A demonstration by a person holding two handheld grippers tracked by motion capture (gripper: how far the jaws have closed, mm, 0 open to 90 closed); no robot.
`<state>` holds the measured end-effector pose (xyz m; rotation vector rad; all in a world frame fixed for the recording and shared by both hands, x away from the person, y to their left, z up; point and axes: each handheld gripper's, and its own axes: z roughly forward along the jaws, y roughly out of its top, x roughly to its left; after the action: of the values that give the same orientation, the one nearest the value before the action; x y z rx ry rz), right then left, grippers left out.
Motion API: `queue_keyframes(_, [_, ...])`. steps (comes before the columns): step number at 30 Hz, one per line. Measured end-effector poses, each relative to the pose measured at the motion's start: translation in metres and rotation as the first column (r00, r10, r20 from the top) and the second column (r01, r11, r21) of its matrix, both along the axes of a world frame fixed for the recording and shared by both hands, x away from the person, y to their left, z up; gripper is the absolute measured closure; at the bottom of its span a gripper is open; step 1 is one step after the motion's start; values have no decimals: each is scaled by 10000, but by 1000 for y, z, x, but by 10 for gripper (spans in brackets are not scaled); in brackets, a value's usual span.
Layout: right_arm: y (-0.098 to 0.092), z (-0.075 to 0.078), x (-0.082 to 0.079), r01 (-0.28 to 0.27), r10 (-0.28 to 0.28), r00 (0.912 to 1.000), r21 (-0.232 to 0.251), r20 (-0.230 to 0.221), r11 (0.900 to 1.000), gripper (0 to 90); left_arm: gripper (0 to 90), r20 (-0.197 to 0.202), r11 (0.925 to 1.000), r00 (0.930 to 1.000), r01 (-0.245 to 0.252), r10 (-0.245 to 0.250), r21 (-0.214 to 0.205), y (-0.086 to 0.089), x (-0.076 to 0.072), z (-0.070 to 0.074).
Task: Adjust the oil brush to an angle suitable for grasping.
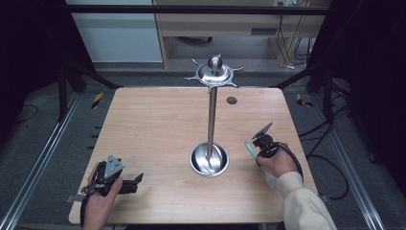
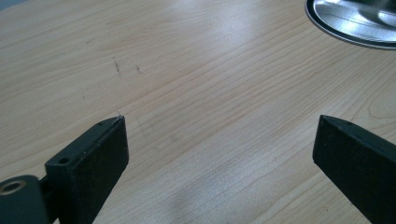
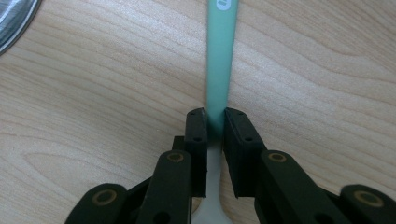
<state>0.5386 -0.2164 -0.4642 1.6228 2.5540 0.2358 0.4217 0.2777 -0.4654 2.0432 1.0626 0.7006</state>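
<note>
Wooden table (image 1: 158, 124): one steel stand (image 1: 210, 115); one green-handled utensil (image 3: 220, 60) near right edge, clamped by right claw (image 3: 215, 122); left claw (image 2: 219, 140) wide open, empty.

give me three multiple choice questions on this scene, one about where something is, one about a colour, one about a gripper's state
1. Where does the metal stand have its base?
A. near the middle of the table
B. at the table's left edge
C. on the floor

2. What colour is the handle of the utensil between the right gripper's jaws?
A. red
B. pale green
C. black

3. How does the left gripper stand?
A. shut on a cup
B. shut on the stand
C. open, with nothing between its jaws

Answers:
1 A: the high view shows the round base near the table's middle.
2 B: the right gripper view shows a pale green handle running up from the right gripper, whose pads press on it.
3 C: the left gripper view shows the jaws wide apart over bare wood.
</note>
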Motion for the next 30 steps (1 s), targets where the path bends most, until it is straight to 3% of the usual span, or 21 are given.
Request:
queue_keyframes(13, [-1,-2,0,163,-163,9998,64,-63,9998,816,32,2,10000,10000,-13,13,-4,0,0,0])
queue_keyframes(18, [-5,2,-1,214,-213,9998,296,-37,9993,819,32,0,10000,10000,-23,23,-11,0,0,0])
queue_keyframes(25, [-13,25,-5,227,-259,9986,681,468,9974,819,32,-17,10000,10000,-17,17,-21,1,0,0])
queue_keyframes(30, [-20,56,-11,-27,-136,9911,1218,1326,9925,820,32,-24,10000,10000,-80,80,-44,2,0,-1])
